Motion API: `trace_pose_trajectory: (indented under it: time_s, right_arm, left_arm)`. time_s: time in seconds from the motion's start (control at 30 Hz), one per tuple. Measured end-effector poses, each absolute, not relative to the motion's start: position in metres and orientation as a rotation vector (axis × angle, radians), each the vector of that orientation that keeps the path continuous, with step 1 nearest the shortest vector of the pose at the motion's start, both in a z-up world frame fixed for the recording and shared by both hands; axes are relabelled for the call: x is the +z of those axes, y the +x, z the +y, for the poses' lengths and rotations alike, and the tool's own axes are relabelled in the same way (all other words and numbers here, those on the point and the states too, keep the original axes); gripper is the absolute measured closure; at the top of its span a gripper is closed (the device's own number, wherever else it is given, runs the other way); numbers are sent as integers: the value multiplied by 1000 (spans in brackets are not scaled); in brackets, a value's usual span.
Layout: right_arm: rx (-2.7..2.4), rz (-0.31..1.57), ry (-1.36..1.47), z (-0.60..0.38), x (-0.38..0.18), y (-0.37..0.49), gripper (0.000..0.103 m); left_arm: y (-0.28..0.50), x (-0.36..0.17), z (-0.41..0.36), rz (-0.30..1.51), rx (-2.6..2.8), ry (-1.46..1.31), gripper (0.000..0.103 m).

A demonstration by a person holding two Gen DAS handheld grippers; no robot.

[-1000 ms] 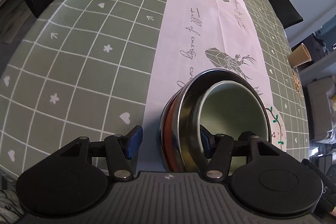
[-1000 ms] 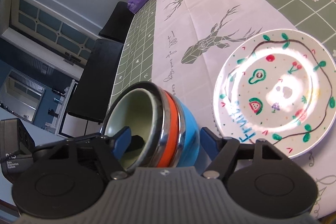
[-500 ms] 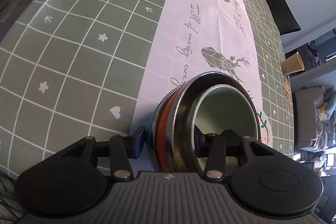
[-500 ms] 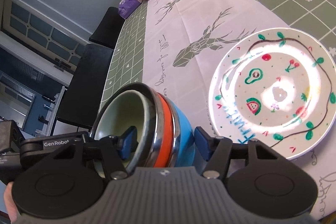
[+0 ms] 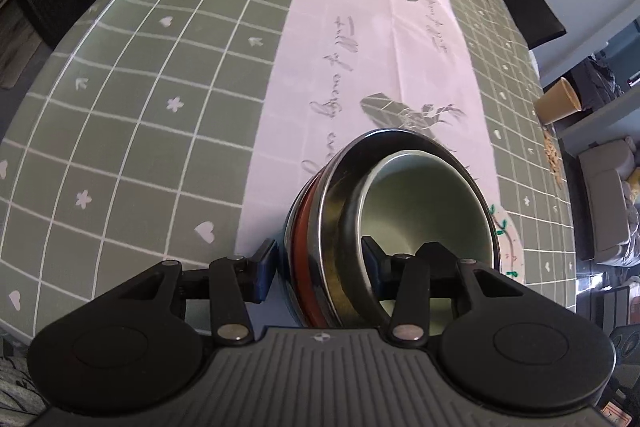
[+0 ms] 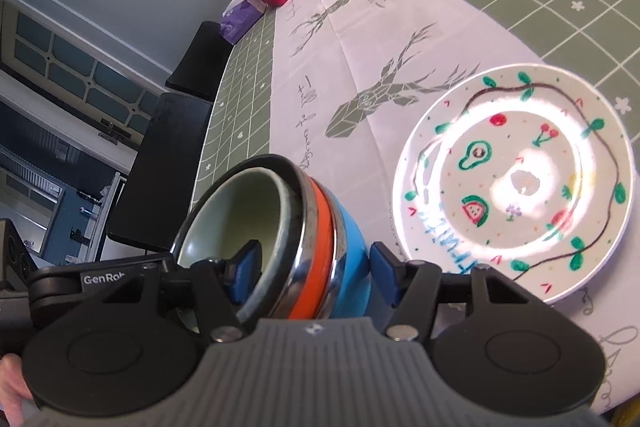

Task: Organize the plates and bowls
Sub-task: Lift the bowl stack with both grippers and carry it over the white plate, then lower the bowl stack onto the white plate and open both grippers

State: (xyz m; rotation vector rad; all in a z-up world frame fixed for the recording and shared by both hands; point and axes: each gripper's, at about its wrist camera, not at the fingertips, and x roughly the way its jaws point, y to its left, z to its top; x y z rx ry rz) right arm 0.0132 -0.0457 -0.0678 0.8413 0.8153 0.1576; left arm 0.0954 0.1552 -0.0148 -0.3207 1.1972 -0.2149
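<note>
Left wrist view: we see the left gripper (image 5: pixel 318 267) clamped across the wall of the nested stack of bowls (image 5: pixel 340 227): a pale green ceramic bowl (image 5: pixel 424 203) inside a steel bowl (image 5: pixel 336 223), then an orange bowl (image 5: pixel 298 239). One pad presses the outside, the other sits inside the green bowl. The stack is tipped on its side above the white deer-print runner (image 5: pixel 376 39) on the green grid tablecloth (image 5: pixel 140 87).

Right wrist view: we see the right gripper (image 6: pixel 312 275) gripping the same stack from the opposite side, one pad inside the green bowl, the other against the blue outermost bowl (image 6: pixel 348 247). The white fruit-painted plate (image 6: pixel 516 183) lies flat on the runner, just beside the stack. The left gripper's black body shows at lower left.
</note>
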Motion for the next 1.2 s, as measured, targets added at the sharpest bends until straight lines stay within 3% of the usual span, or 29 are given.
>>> trace_pose_trajectory:
  time_s: [0.33,0.6,0.8,0.93,1.0,1.13,1.2]
  right_arm:
    - [47,674,865,-112,-35,-10,43]
    - [-19,688,910,-152,-50,-26,43]
    - [-27,706,887,-152,-53,-28,43]
    - [-27,711,854,-151,-52,-27,43]
    - [-10,709,840,-148,-50,-26,35]
    - [-47,658,695,-142,-30,-37,18]
    - [-60,627,639,-143,-19,-48,11]
  left_arm:
    - [109,4,85,1169,-376,-322,53]
    - [108,-15,52,1230,-435,-279,52]
    - [103,-16,40,1177,-466,-185,52]
    - [98,-15,32,1141,-484,-137,44]
    - [92,-12,31,1103,-482,-111,40]
    - [70,4,37,920,-481,-58,18]
    - [53,15,39,823,-475,-13,18]
